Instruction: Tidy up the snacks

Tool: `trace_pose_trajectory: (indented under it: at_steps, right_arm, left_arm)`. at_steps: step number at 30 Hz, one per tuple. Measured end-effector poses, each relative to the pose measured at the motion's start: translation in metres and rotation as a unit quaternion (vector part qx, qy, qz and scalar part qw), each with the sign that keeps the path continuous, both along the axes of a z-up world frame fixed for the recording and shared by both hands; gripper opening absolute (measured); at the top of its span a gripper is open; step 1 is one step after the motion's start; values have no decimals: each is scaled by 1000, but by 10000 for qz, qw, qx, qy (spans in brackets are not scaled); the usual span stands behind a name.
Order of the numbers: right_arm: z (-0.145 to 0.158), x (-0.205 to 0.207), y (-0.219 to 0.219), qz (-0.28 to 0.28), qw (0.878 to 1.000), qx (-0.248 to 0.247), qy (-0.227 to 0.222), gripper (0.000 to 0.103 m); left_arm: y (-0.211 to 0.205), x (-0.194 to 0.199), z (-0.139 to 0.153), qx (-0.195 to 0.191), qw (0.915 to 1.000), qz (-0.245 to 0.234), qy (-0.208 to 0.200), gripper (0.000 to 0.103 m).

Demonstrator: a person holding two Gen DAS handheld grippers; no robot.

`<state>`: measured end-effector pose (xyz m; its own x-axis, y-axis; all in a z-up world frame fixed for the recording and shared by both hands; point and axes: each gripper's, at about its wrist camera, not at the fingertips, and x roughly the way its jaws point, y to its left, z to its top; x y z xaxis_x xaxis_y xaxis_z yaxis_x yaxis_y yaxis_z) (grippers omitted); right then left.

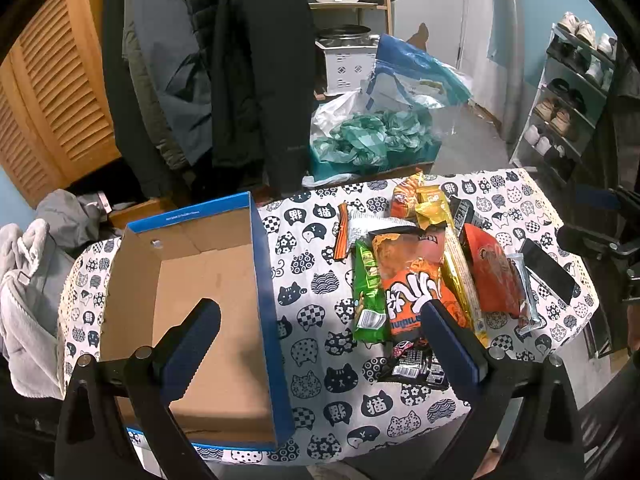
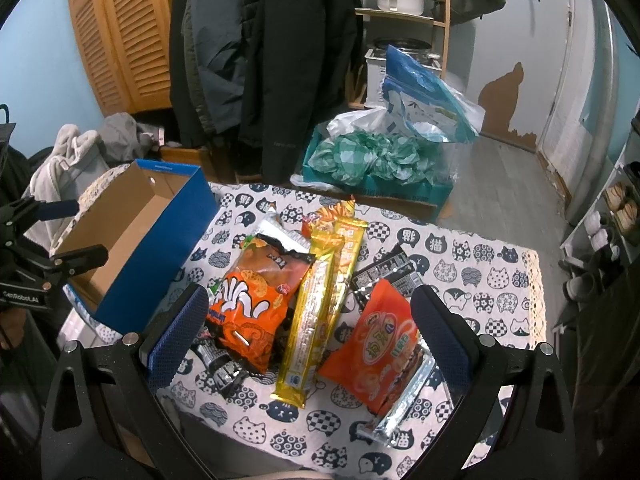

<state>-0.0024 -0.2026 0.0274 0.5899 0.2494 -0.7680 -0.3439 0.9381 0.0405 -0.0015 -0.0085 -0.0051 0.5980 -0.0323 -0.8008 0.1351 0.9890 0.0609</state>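
Snacks waiting beside the empty box (image 1: 192, 280)

Right hand-held gripper (image 2: 308, 328) hovering released over the gold packet (image 2: 316, 308), lengthwise lower-centre; left hand-held gripper (image 1: 320, 332) released too.

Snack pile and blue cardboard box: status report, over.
Left gripper and right gripper open, holding nothing. Blue cardboard box empty. Pile of foil snack packets loose on cat-print tablecloth. Nothing blocking.

The left wrist view looks forward and down past its wide-spread fingers (image 1: 200, 328), close above the blue box (image 1: 272, 320), snack pile (image 1: 416, 272) ahead to its right; the right wrist view looks down nearer over that same pile (image 2: 296, 300), box (image 2: 160, 248) ahead to its left; both share the cat-print tablecloth (image 1: 320, 288).
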Motion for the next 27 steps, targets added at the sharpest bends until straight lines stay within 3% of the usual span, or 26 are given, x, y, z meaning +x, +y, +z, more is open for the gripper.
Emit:
trace_pose_trajectory:
  at_steps: [27]
  right_arm:
    - [0, 1, 2, 10, 10000, -11, 17, 100]
  left_arm:
    - [-2, -1, -2, 12, 10000, -5, 14, 102]
